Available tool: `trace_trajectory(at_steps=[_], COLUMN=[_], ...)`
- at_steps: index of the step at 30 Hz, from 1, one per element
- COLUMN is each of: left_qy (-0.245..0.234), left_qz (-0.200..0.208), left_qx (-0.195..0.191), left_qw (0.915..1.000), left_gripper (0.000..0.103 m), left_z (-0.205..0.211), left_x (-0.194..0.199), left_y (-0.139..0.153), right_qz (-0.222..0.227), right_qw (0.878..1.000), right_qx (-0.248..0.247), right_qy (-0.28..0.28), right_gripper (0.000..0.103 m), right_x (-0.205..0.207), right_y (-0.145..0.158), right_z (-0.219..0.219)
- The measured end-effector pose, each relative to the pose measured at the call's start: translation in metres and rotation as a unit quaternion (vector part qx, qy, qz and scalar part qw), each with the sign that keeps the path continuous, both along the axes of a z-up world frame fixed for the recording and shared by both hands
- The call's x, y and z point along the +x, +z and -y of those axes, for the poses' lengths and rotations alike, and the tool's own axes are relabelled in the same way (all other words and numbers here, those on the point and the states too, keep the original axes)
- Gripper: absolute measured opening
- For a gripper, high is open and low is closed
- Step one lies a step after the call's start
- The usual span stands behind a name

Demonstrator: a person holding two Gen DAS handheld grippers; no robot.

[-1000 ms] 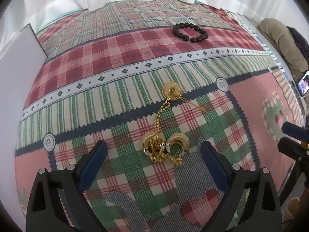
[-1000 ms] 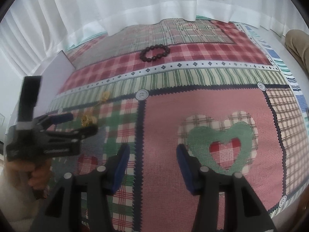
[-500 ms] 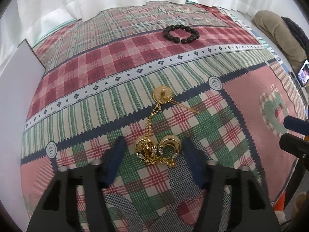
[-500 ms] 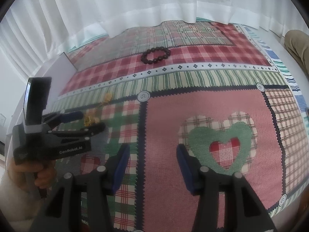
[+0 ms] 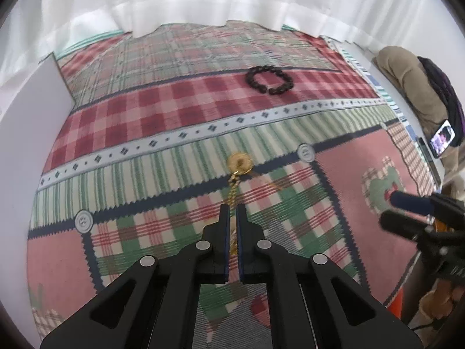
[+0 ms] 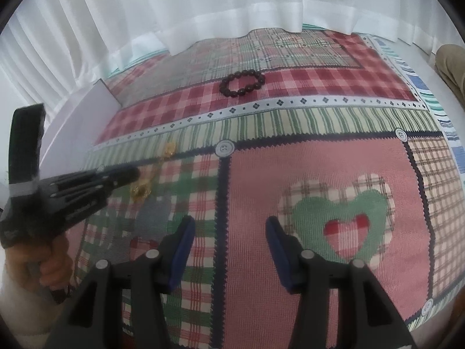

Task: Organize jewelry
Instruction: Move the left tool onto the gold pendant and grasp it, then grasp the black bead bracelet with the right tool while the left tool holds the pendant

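Note:
My left gripper is shut on a gold chain ornament, pinching the chain between its pads. The chain runs up to a gold disc that still lies on the patchwork cloth. In the right wrist view the left gripper reaches in from the left, with the ornament's gold clump hanging just under its tips and the disc beyond. A dark bead bracelet lies further back on the red check. My right gripper is open over the pink patch, with nothing between its fingers.
A white board stands along the cloth's left edge. White curtains hang behind the cloth. At the far right a seated person holds a lit phone. The right gripper shows at that view's right edge.
The left jaws closed from wide open onto the gold ornament and rose a little, drawing the chain up and straight. The right gripper kept still.

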State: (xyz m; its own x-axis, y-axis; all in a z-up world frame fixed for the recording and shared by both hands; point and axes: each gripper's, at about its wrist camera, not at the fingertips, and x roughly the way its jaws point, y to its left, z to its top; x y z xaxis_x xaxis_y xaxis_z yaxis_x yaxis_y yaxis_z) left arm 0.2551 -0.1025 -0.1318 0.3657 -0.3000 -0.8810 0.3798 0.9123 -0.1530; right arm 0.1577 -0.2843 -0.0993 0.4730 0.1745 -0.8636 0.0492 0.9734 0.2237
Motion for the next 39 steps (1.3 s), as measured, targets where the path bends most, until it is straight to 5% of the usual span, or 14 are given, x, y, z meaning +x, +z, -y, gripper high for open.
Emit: trace_trajectory(at_steps=[15,20,25,29,31,32,39], left_qy=[0.036,0.031,0.007,-0.020,-0.027,-0.025,0.001], left_qz=[-0.005,-0.029,-0.049,-0.038,-0.041,-0.026,-0.019], left_qx=[-0.101,-0.097,-0.051,0.019,0.034,0.043,-0.026], left_qw=[0.9942,0.9943,0.9975,0.9989,0.9982,0.9985,0.9995], left_gripper=[0.000,0.004,0.058,0.053,0.026,0.022,0.017], left_z=[-0.040,-0.043,-0.017,0.008,0.013,0.013,-0.013], left_x=[0.007,0.019,0.023,0.016,0.010,0.007,0.007], left_y=[0.054,0.047,0.013,-0.012,-0.022,-0.021,0.016], right_qz=[0.010,0.026,0.028,0.024,0.021,0.020,0.024], right_qw=[0.999,0.998,0.998,0.999,0.999,0.999,0.999], right_qx=[0.028,0.023,0.025,0.032,0.030,0.030,0.025], right_qy=[-0.027,-0.047,-0.043,-0.030,-0.026,-0.025,-0.022], right_gripper=[0.052,0.052,0.052,0.052,0.052,0.052,0.052], right_x=[0.002,0.008,0.014,0.012,0.011,0.010,0.019], right_y=[0.006,0.019,0.023,0.019,0.016,0.015,0.021], right_z=[0.020,0.034,0.032,0.022,0.019,0.018,0.026])
